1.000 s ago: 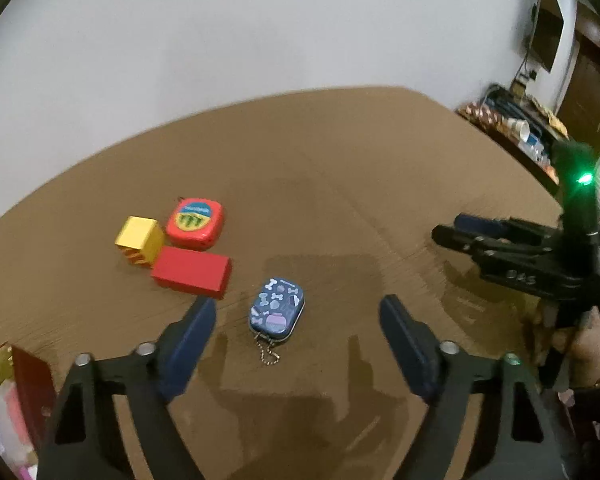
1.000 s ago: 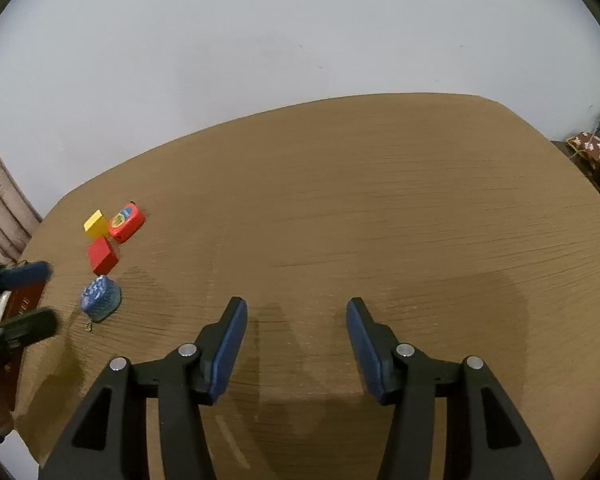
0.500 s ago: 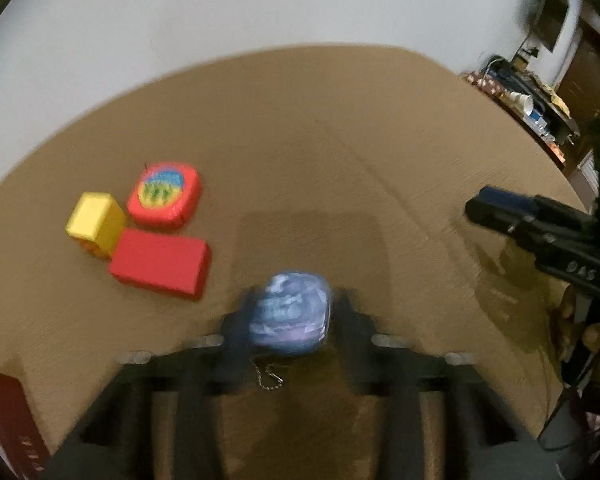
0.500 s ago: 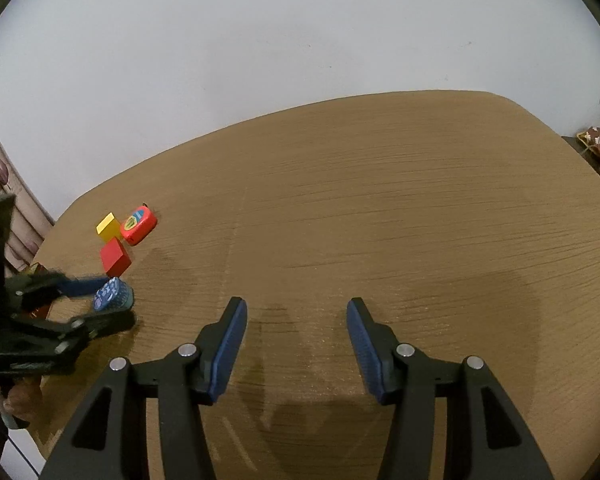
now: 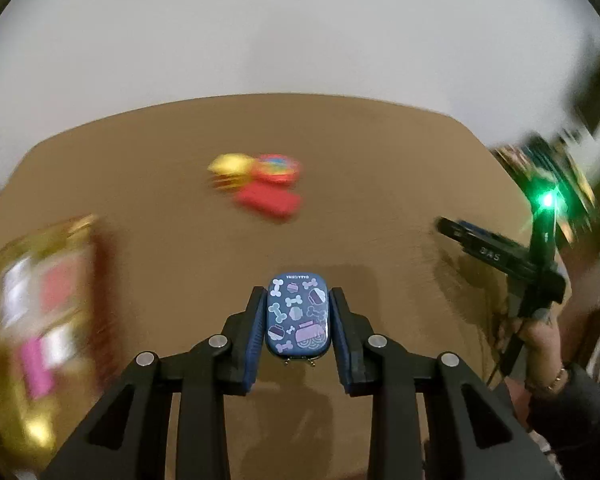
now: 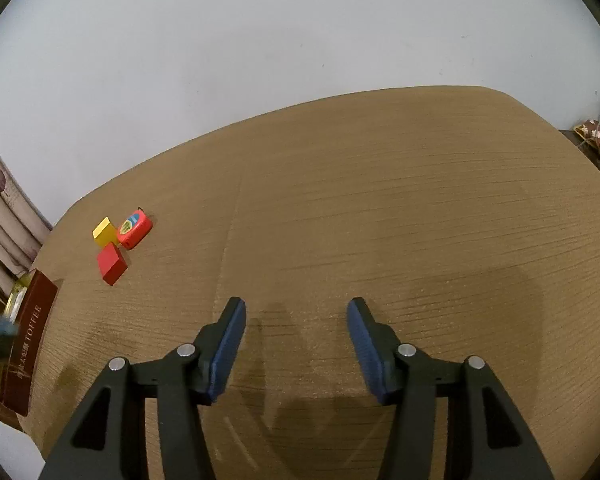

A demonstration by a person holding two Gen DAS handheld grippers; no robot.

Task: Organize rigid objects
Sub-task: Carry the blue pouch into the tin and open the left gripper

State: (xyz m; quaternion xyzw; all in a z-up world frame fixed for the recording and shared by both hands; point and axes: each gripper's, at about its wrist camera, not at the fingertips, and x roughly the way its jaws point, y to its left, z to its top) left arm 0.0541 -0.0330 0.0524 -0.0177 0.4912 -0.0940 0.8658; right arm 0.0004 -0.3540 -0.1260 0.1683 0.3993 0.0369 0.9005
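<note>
Between the left gripper's (image 5: 299, 322) blue pads: the little blue case (image 5: 299, 317), clamped on both long sides and up off the table (image 6: 380, 208).

The case is the one with bones and cupcakes printed on it, and a bit of chain pokes out at its near end. The right gripper (image 6: 296, 344) is wide open with nothing in it, hovering over bare wood. Over by the far left edge of the table sit the yellow block (image 6: 103, 231), the red tape measure (image 6: 134, 229) and the red block (image 6: 112, 263), all bunched up and touching or nearly so. A brown box (image 6: 28, 344) marked TOFFEE lies at the left rim, nearer than the blocks. The left view is pretty smeared, so the stuff inside that box is just gold, pink and white blurs.
</note>
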